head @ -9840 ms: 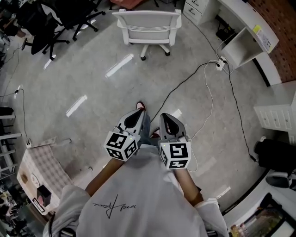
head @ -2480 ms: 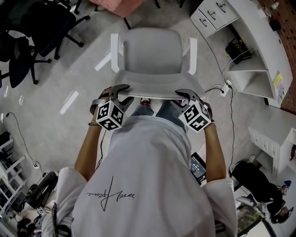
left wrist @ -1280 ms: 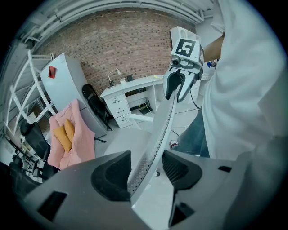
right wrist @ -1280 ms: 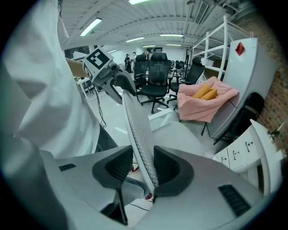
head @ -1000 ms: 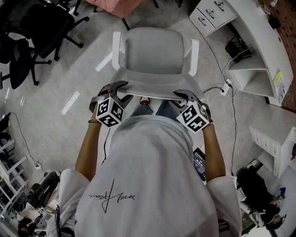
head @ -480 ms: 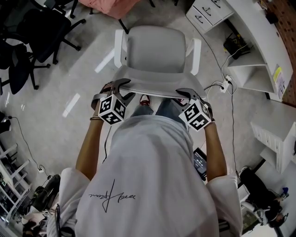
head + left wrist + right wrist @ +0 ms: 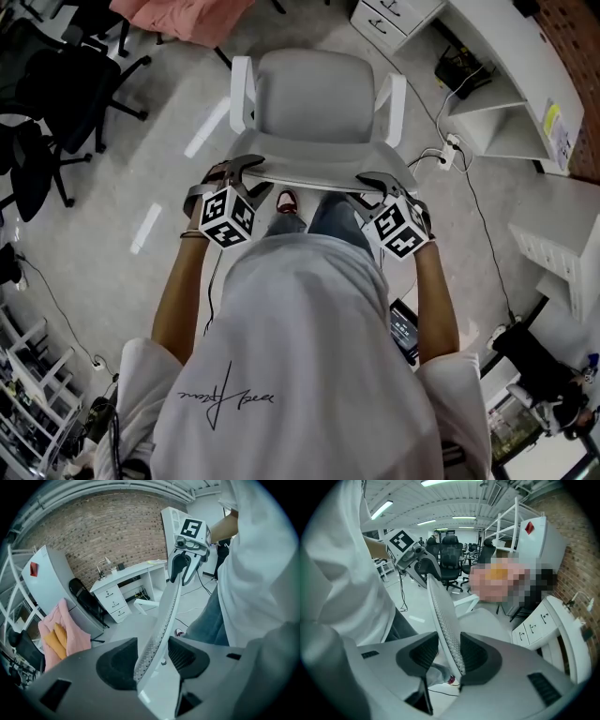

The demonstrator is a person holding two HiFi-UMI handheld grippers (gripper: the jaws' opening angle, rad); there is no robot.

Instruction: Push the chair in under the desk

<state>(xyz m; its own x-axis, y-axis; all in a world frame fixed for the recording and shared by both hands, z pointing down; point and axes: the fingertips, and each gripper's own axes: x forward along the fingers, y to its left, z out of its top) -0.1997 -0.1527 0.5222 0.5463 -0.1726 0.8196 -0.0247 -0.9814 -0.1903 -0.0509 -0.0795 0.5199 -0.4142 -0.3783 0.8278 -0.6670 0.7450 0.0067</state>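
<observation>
A white office chair [image 7: 319, 94] with armrests stands right in front of me in the head view, its seat facing away. My left gripper [image 7: 246, 167] is shut on the left end of the mesh backrest's top edge [image 7: 309, 175]; its jaws have just been closing with the edge between them. My right gripper [image 7: 375, 181] is shut on the right end. In the left gripper view the backrest [image 7: 164, 616] runs between that gripper's [image 7: 152, 660] pads. The right gripper view shows the same for the right gripper [image 7: 450, 656]. The white desk [image 7: 497, 56] lies at the upper right.
A white drawer unit [image 7: 389, 14] stands by the desk. A cable and power strip [image 7: 445, 150] lie on the floor right of the chair. Black office chairs [image 7: 47, 94] crowd the left, pink cloth [image 7: 169, 14] sits at the top, and a white shelf [image 7: 562, 262] is at the right.
Long ago the chair stood far off with both grippers free. Over the last second the floor, drawers and black chairs have shifted in view while both grippers stay on the backrest.
</observation>
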